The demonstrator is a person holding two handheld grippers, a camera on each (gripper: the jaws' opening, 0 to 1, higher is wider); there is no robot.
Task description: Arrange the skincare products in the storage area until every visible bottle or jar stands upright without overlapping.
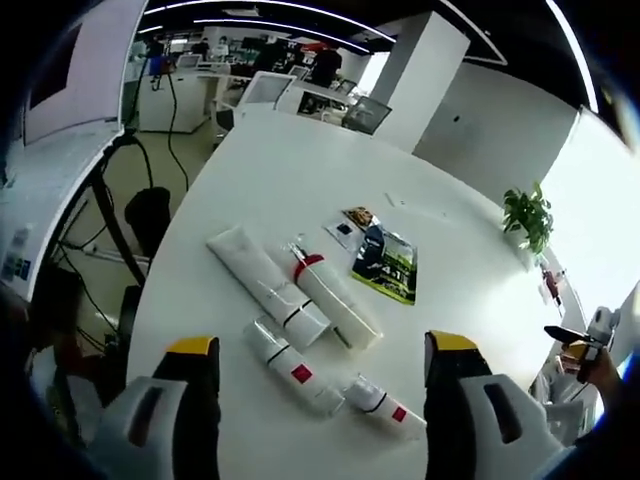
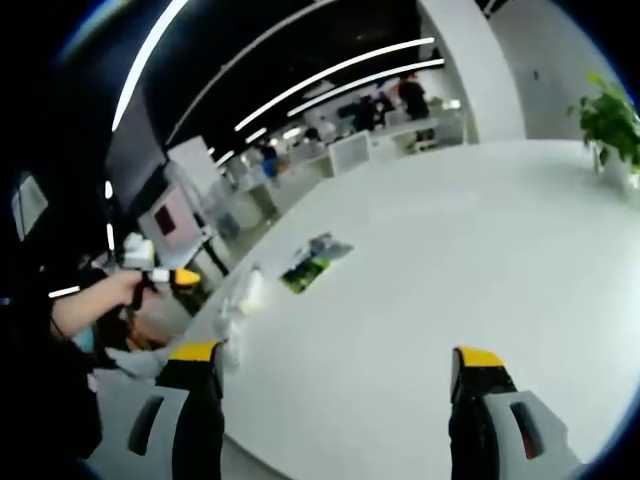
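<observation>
Several white skincare tubes lie flat on the white table (image 1: 300, 170). A long tube (image 1: 265, 275) rests beside a tube with a red band (image 1: 332, 297). Nearer to me lie a tube with a red label (image 1: 290, 365) and a short tube (image 1: 385, 408). My left gripper (image 1: 322, 350) hovers open above these two, holding nothing. My right gripper (image 2: 336, 355) is open over bare table, well away from the tubes (image 2: 245, 290). A hand holds the left gripper (image 2: 165, 275) at the left of the right gripper view. The right gripper (image 1: 585, 340) appears at the right edge of the left gripper view.
A green and black leaflet (image 1: 385, 262) and a small card (image 1: 345, 230) lie just beyond the tubes. A potted plant (image 1: 528, 215) stands near the table's far edge. A dark chair (image 1: 148, 215) and cables sit on the floor to the left. Office desks and people are far behind.
</observation>
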